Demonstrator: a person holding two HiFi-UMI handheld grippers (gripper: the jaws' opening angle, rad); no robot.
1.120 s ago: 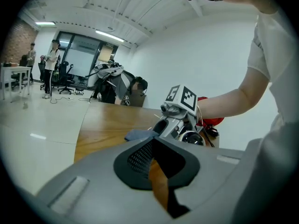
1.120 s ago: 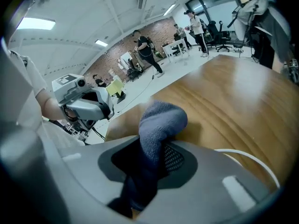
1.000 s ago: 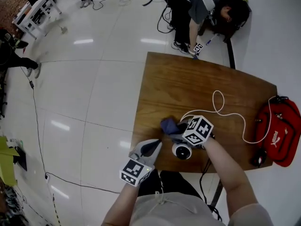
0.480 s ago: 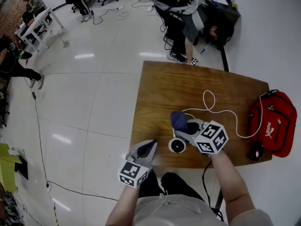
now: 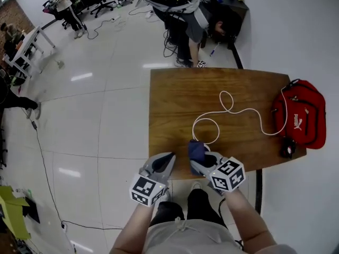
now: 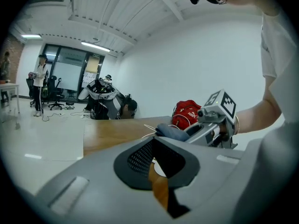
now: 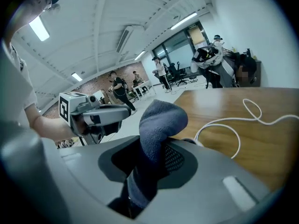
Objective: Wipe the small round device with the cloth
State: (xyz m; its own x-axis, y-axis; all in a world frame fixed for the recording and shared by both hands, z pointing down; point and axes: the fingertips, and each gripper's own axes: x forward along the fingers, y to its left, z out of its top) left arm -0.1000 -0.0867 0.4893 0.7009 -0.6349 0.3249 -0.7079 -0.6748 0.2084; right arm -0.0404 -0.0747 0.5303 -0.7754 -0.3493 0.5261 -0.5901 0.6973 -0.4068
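Glossy white floor all around, a busy office at the back, and up front one wooden surface [image 5: 180, 99] with a white cable [image 5: 233, 112] looping across it toward a red bag [image 5: 299, 115] at the right end. All the action sits at the near edge, right in front of the person.

Right tongs [image 5: 200, 164] are clamped on the dark blue cloth [image 5: 196, 150] — the right gripper view shows it bunched between the jaws, a thick fold bulging out past the tips. Good way to carry it, I'd say: a padded wad out front gives something soft to rub with and keeps the hard jaws off the device.

Left tongs [image 5: 168, 159] are closed tight with nothing in them, hanging just beside the right ones, tips angled toward the cloth. My read is that they're parked there to steady the device if it skates.

And the small round device itself? From the head view I can't pick it out; it looks to be covered by the cloth and the right tongs, where the cable's near end runs in. The left gripper view offers only a pale round sliver [image 6: 159, 169] low behind its own closed jaws, which may be it. So the cloth seems to be on or just over the target — wiping apparently under way.
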